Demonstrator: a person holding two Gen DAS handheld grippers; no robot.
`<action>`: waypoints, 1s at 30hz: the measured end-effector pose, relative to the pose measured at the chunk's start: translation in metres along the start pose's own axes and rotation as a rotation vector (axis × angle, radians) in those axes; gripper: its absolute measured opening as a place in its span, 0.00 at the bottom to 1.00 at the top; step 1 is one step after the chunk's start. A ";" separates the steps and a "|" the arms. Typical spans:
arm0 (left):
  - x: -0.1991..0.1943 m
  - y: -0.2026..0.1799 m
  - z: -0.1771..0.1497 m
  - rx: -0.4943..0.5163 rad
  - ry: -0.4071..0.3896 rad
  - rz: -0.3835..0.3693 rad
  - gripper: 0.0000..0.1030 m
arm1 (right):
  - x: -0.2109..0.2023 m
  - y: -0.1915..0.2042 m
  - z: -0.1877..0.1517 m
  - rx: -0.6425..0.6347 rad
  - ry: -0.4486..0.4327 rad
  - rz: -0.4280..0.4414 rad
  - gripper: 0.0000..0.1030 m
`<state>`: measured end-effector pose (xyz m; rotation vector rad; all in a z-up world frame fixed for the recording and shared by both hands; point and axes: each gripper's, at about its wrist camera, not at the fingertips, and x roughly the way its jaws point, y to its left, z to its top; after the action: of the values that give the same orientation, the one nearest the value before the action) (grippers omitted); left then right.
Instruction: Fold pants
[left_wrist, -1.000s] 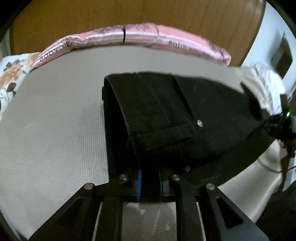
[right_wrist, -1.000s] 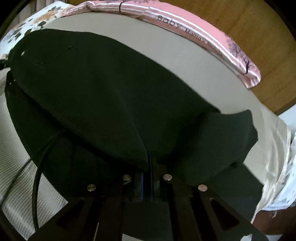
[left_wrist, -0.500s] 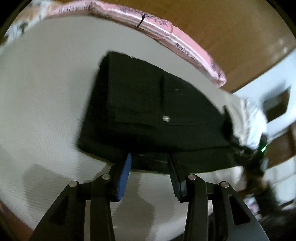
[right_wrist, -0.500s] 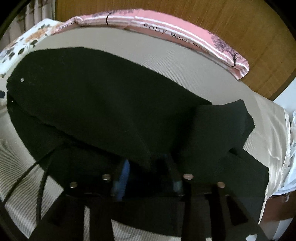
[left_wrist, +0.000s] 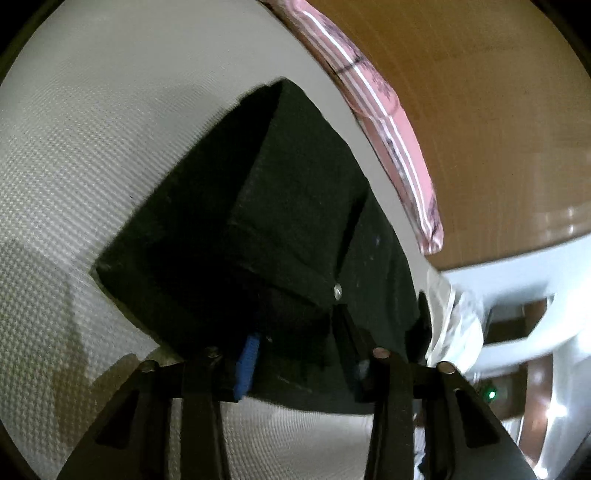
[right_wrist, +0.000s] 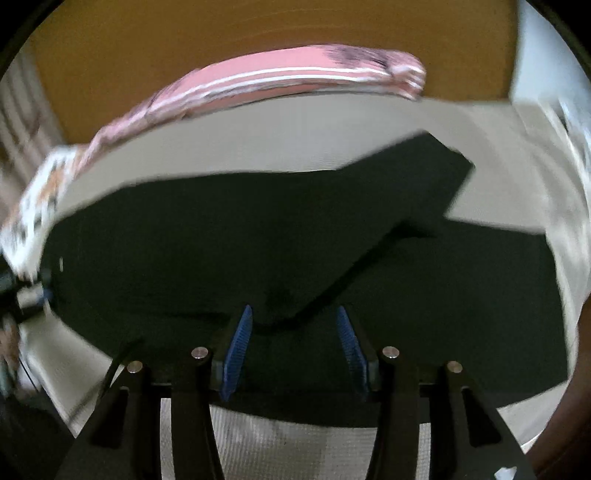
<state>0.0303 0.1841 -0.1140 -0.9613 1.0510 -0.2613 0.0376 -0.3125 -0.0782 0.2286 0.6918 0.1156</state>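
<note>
The black pants lie folded on the pale bed sheet, waist end nearest me, a metal rivet showing. My left gripper straddles that waist edge. Its jaws are closing with cloth between them, and the blue pad stands clear of the cloth. In the right wrist view the pants stretch across the sheet with one leg folded over the other. My right gripper is at their near edge, jaws opening. The fold's tip lies between the blue pads, untouched.
A pink printed pillow lies along the wooden headboard behind the pants. A floral pillow sits at the far left. A thin black cable trails by the left finger. The bed's edge with white bedding is at the right.
Both grippers were shut on the pants a second ago; both have let go. The raised top layer now lies flat. Both views have rolled, and the right gripper has drawn back.
</note>
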 end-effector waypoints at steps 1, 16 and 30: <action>0.000 0.001 0.001 -0.004 -0.003 0.002 0.25 | 0.001 -0.008 0.002 0.037 -0.003 0.011 0.44; 0.012 -0.008 0.000 0.046 -0.022 0.081 0.18 | 0.038 -0.085 0.063 0.336 -0.100 0.024 0.35; 0.019 -0.008 0.005 0.043 -0.013 0.106 0.18 | 0.083 -0.112 0.091 0.411 -0.040 0.077 0.15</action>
<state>0.0457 0.1709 -0.1188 -0.8651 1.0770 -0.1896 0.1631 -0.4214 -0.0886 0.6500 0.6625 0.0409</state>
